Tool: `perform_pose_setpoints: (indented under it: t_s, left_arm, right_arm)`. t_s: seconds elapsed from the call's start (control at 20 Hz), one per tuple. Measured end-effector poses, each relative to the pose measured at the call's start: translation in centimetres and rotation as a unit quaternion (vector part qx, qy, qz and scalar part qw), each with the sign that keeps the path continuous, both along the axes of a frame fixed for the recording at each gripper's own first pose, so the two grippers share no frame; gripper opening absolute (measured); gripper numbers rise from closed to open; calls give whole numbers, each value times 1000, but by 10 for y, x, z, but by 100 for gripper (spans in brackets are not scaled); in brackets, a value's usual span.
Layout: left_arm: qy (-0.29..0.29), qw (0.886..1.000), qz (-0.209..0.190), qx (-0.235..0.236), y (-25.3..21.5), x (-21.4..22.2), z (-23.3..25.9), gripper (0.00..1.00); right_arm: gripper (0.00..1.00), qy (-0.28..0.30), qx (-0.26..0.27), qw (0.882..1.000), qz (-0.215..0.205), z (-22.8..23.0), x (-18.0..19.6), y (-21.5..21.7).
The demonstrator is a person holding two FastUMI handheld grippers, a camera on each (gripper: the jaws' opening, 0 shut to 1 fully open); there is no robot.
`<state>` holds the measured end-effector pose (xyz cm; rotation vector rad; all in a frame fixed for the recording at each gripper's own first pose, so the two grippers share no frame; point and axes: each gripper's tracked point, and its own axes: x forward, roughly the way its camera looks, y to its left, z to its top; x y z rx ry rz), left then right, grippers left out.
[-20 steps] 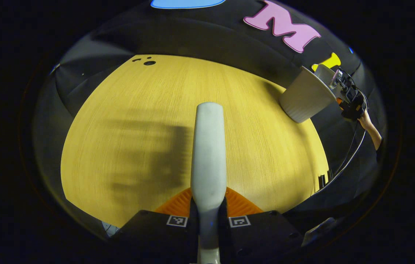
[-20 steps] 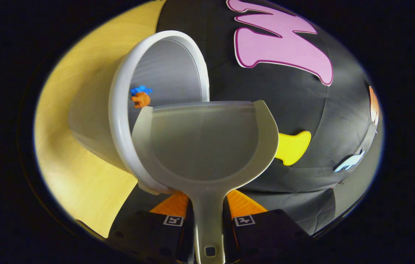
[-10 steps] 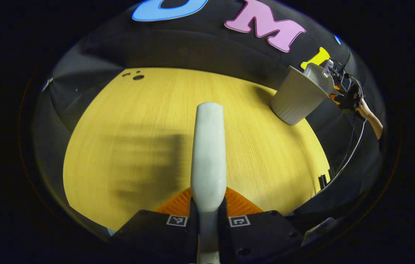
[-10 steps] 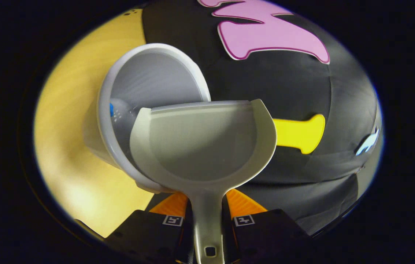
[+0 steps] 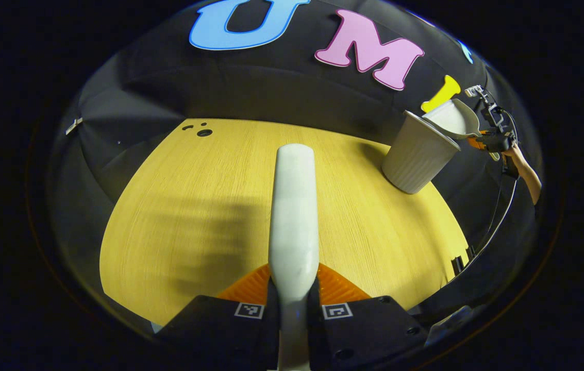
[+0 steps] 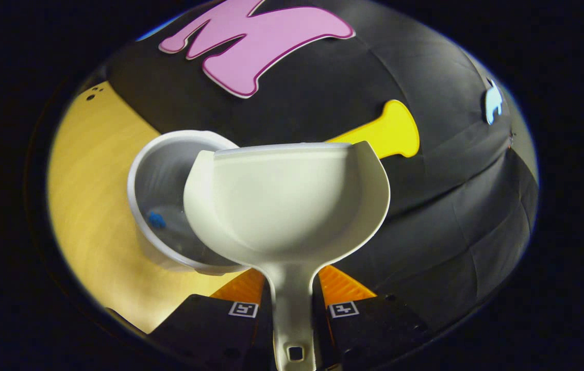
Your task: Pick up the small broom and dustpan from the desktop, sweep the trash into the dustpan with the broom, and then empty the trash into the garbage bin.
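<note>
Right now your right tongs are clamped on the dustpan's handle, with the pan held above the bin and its scoop partly covering the bin's mouth. The right gripper view looks down into the bin, where a blue scrap lies near the bottom; the pan's scoop looks empty. The left gripper view gives you the outside instead: the bin stands upright at the far right corner of the surface, close to the booth's wall, with the dustpan tipped over its rim and your right hand behind it holding the right tongs, a cable hanging down from them.

Your left tongs are closed on the broom, whose pale handle runs straight up the middle of the left gripper view, above the surface and well apart from the bin. A dark shadow falls on the wood left of it. Small dark holes mark the surface's far left corner, which the right gripper view shows too.
</note>
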<state>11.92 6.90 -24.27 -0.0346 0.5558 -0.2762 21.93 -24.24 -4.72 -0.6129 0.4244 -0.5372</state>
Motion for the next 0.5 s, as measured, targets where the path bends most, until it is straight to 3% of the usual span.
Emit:
perform_pose_setpoints:
  t_s: [0.35, 0.5]
  left_arm:
    - [-20, 1000, 7, 7, 11, -17, 7, 27]
    - [-27, 999, 1, 18, 18, -26, 8, 27]
  right_arm:
    - [35, -108, 79, 991, 18, 42, -5, 12]
    - [35, -139, 150, 978, 30, 57, -7, 20]
